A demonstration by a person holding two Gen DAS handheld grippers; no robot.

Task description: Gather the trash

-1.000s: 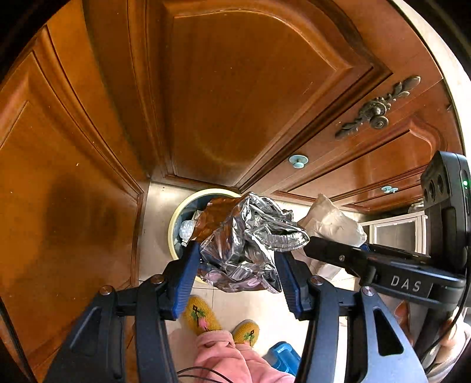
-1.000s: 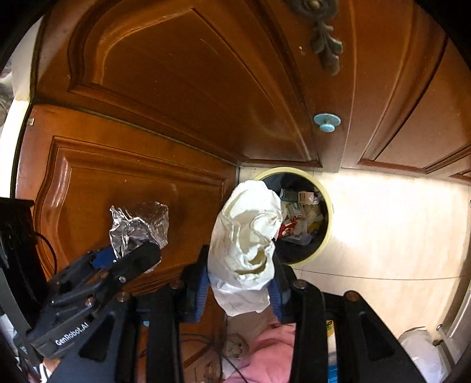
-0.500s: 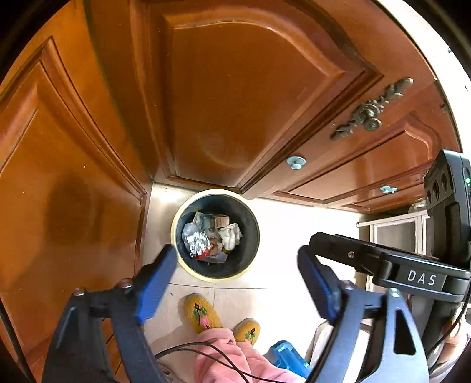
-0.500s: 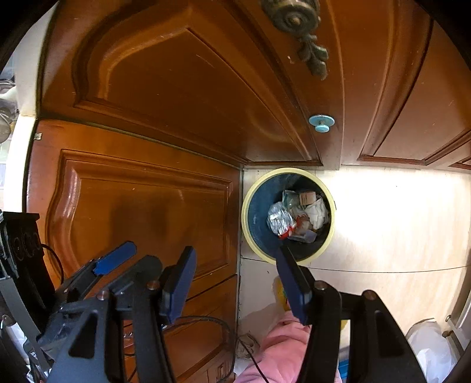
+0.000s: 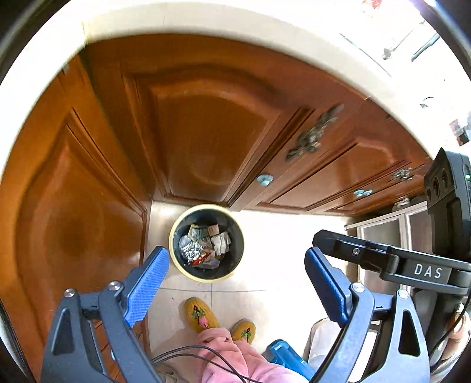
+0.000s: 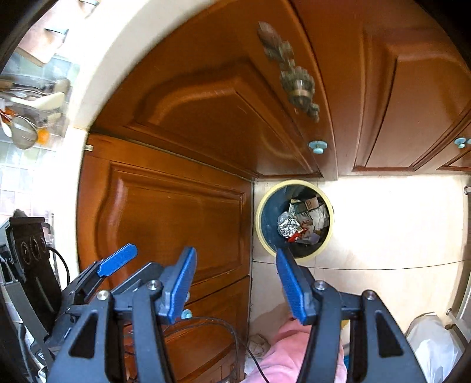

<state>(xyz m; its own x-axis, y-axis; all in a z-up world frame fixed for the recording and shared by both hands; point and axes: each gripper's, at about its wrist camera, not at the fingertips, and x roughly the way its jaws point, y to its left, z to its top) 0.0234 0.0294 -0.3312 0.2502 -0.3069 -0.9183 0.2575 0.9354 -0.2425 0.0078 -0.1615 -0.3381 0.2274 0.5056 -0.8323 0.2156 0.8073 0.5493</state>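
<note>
A round bin with a cream rim (image 5: 176, 259) (image 6: 260, 232) stands on the floor in the corner of the wooden cabinets. Inside lie a crumpled silver foil wad (image 5: 192, 251) (image 6: 288, 226), a crumpled white paper (image 5: 221, 241) (image 6: 319, 216) and other scraps. My left gripper (image 5: 235, 275) is open and empty, high above the bin. My right gripper (image 6: 235, 284) is open and empty too, above and left of the bin in its view. The right gripper's arm shows in the left wrist view (image 5: 382, 259); the left gripper's blue pad shows in the right wrist view (image 6: 117, 260).
Brown cabinet doors (image 5: 206, 141) with ornate handles (image 6: 297, 79) and blue knobs (image 5: 264, 179) rise behind the bin. The cream countertop edge (image 5: 206, 20) runs above. The person's yellow slippers (image 5: 201, 315) stand in front of the bin. A white bag (image 6: 432, 344) lies at lower right.
Both grippers opened and dropped the foil wad and the white paper into the bin. Since then both have risen, so the bin looks smaller and the countertop edge has come into view.
</note>
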